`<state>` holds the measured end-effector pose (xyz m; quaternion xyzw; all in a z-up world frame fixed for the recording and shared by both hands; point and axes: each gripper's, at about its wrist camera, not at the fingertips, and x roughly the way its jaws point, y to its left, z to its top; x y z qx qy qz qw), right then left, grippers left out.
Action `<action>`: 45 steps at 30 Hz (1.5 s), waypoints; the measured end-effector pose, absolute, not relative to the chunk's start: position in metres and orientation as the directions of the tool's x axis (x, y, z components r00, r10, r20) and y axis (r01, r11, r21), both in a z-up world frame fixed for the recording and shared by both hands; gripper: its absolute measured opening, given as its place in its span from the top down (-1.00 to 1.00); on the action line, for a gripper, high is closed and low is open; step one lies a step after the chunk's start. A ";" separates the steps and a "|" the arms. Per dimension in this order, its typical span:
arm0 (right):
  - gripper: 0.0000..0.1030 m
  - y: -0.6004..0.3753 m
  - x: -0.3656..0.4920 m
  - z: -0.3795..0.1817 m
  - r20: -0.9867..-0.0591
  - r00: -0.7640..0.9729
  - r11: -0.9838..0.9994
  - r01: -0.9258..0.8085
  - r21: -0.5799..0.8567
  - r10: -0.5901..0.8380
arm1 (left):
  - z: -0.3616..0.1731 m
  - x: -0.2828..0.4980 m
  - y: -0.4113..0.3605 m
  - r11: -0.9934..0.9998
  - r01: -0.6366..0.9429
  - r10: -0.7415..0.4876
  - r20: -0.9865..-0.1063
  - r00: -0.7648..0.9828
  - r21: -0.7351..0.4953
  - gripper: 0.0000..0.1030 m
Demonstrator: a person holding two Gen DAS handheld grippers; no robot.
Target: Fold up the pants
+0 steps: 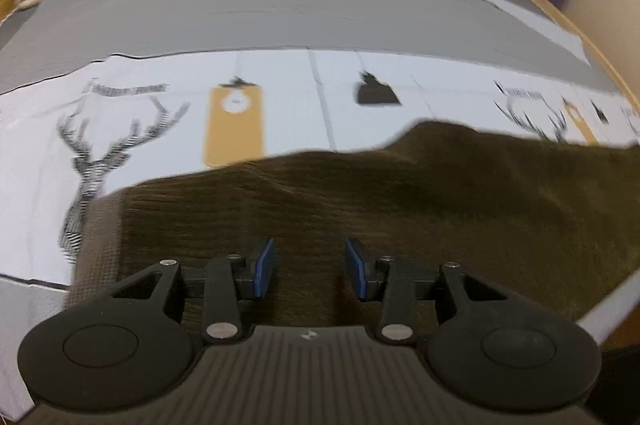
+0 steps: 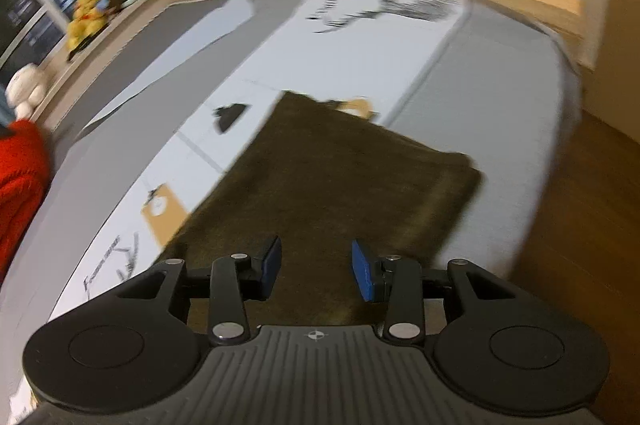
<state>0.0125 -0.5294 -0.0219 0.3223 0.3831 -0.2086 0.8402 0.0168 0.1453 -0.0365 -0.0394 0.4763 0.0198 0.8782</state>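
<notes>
Both tongs stand released with nothing between the pads: the left gripper [image 1: 309,267] and the right gripper [image 2: 316,267] hang just above the olive-brown pants [image 2: 320,181], which lie folded flat on the printed bed cover [image 1: 168,129], directly under and ahead of each. By the look of it a fold is laid; the next one wants matching edges pinched at both ends and carried over evenly, without dragging. Script lettering sits above the deer print [image 1: 104,149], left of the left tongs, too blurred to read.
</notes>
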 end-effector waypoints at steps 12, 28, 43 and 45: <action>0.15 -0.548 -0.002 -0.032 -0.773 0.628 0.619 0.644 0.450 -0.091 | -0.048 0.018 0.125 0.999 -0.044 0.044 -0.847 0.530 0.024 0.04; 0.11 -0.541 0.008 -0.033 -0.781 0.621 0.654 0.619 0.434 -0.069 | -0.040 0.019 0.127 0.999 -0.052 0.026 -0.833 0.552 -0.003 -0.06; 0.11 -0.576 0.004 -0.065 -0.845 0.525 0.510 0.758 0.407 -0.106 | -0.034 0.019 0.123 0.999 -0.032 0.015 -0.824 0.566 -0.004 -0.19; 0.11 -0.581 0.008 -0.071 -0.849 0.518 0.511 0.760 0.403 -0.102 | -0.035 0.020 0.122 1.000 -0.029 0.016 -0.826 0.564 0.000 -0.19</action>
